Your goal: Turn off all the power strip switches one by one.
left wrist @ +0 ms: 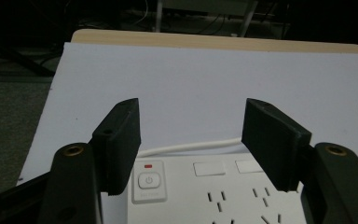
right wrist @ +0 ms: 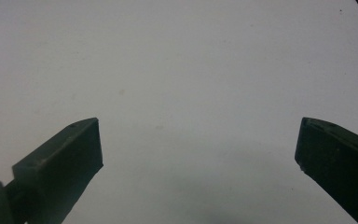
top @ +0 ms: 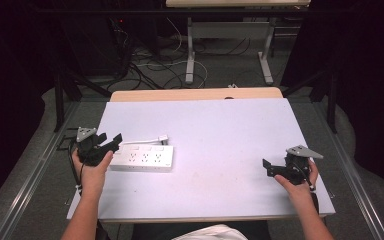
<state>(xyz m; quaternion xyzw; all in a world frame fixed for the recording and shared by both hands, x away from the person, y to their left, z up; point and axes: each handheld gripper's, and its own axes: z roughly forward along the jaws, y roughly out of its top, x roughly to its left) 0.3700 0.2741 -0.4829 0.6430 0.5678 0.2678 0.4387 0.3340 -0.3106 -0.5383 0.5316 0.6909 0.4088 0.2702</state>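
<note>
White power strip (top: 142, 159) at left of centre in the high view, flat on the pale sheet (top: 220, 140) covering the table, long side running left to right, thin white cable (top: 145, 141) curving off its far edge toward a small plug end. Left gripper (top: 111, 144) at the strip's left end, gripped by the left hand (top: 94, 170) entering from the lower left, jaws pointing right over the strip's near-left corner. In the left gripper view, left gripper (left wrist: 191, 140) with jaws spread apart, nothing pinched between them, pads clear of the strip; below and between them the strip's round power button (left wrist: 149, 180) with a small red mark above it, two blank rectangular tabs and rows of socket slots toward the lower right, cable crossing just behind. Right gripper (top: 266, 167) at lower right of the high view, well apart from the strip, held by the right hand (top: 296, 180) low over bare sheet, grey three-cornered plate on top. In the right gripper view, right gripper (right wrist: 198, 144) with jaws wide apart, holding nothing, plain sheet beyond.
</note>
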